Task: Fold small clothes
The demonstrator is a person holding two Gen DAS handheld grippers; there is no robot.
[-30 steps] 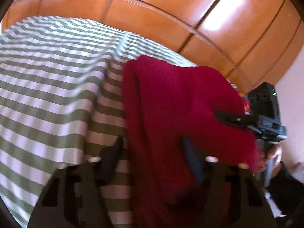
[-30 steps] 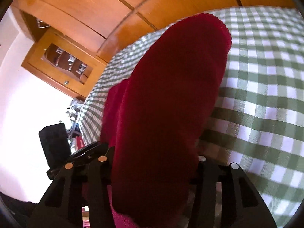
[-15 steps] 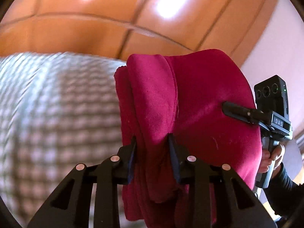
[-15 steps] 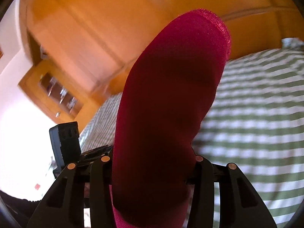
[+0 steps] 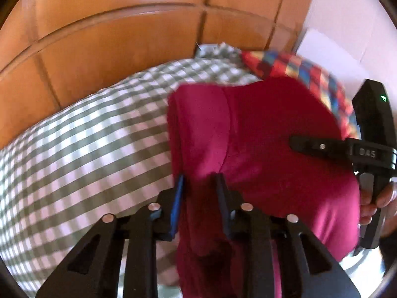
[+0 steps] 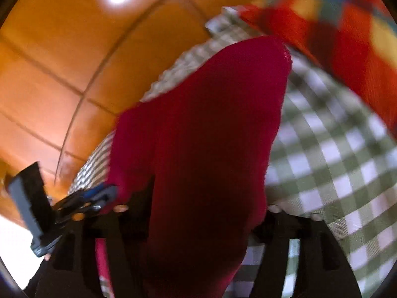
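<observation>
While the crimson garment (image 5: 268,154) hangs folded above the green-and-white checked bedcover (image 5: 86,149), both grippers have a part of it between their fingers. The left gripper (image 5: 199,198) pinches a thick fold of the cloth at the garment's left edge; its two fingers (image 5: 177,198) stand narrow and press the fabric from both sides. The right gripper (image 6: 206,203) is seen from its own camera with the cloth filling the gap between its fingers, and its jaws are opening; because of blur I cannot tell if the pads touch the fabric. A multicoloured checked cloth (image 5: 310,74) lies on the bed behind the garment, near the wooden panelled wall (image 5: 111,37)
</observation>
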